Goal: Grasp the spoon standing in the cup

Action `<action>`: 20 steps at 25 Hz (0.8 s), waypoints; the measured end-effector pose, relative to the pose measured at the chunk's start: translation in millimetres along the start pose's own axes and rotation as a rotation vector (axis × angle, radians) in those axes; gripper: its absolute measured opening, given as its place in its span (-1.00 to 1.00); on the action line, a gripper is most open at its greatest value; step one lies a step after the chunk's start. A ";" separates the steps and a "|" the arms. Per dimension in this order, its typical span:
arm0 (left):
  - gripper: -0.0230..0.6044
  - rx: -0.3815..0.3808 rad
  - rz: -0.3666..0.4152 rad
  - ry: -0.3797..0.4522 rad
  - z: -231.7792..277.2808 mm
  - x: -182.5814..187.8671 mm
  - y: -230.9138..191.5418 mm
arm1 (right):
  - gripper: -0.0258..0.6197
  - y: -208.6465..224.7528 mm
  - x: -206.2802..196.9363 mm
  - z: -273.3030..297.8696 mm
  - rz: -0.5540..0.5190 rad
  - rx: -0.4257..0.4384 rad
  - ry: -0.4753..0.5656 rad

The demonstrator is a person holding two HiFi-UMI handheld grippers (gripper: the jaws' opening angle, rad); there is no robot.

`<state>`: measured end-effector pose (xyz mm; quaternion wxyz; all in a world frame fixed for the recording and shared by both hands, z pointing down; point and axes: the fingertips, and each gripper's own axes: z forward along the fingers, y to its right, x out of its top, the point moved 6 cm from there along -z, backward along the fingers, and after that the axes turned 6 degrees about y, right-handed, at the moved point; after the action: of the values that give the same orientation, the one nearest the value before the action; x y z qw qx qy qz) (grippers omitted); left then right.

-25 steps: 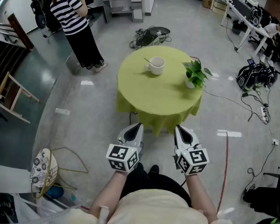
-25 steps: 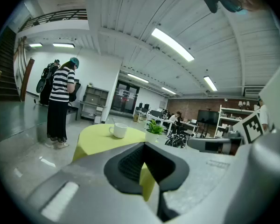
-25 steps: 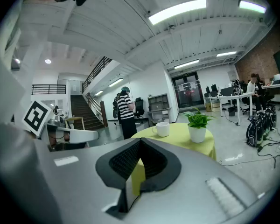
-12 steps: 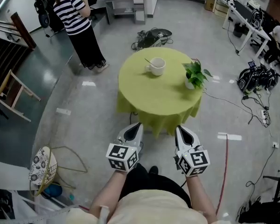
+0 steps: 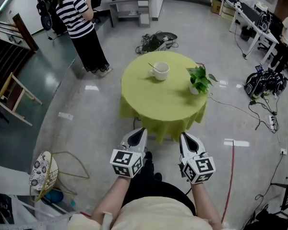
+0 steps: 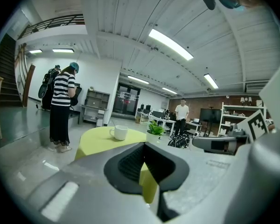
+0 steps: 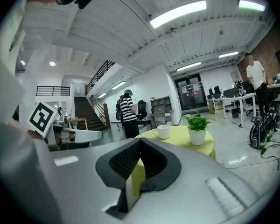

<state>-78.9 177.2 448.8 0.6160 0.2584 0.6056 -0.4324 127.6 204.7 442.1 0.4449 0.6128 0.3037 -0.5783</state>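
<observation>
Hardly anything moves: left gripper (image 5: 139, 129) and right gripper (image 5: 183, 134) stay shut, empty, well short of the round yellow-green surface (image 5: 163, 104), where a thin dark spoon (image 5: 152, 64), likely stiff and light, stands in the white ceramic cup (image 5: 161, 71); pinch its protruding handle

Bright strip lights (image 6: 170, 43), floor (image 5: 233, 143) glare, fisheye edges.

Bowl of the spoon (image 5: 152, 65) out of sight inside cup (image 5: 161, 71)

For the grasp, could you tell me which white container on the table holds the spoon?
The handled cup, left of the pot; the pot holds only a green plant.
</observation>
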 end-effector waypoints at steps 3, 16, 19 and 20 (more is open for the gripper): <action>-0.92 0.004 0.000 0.001 4.7 2.4 -2.3 | -0.92 4.1 0.0 1.1 0.011 -0.009 -0.003; -0.68 0.012 -0.036 -0.025 46.0 4.3 -26.4 | -0.92 23.8 0.5 33.7 0.030 -0.029 -0.020; -0.62 0.023 -0.043 -0.033 55.0 4.7 -37.6 | -0.92 25.6 -0.4 46.4 0.033 -0.026 -0.029; -0.60 0.026 -0.046 -0.035 58.6 4.9 -41.7 | -0.92 26.8 -0.8 51.2 0.034 -0.026 -0.032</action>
<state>-84.1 106.3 460.3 0.6129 0.2449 0.5949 -0.4588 128.8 147.6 451.4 0.4671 0.6028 0.2936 -0.5764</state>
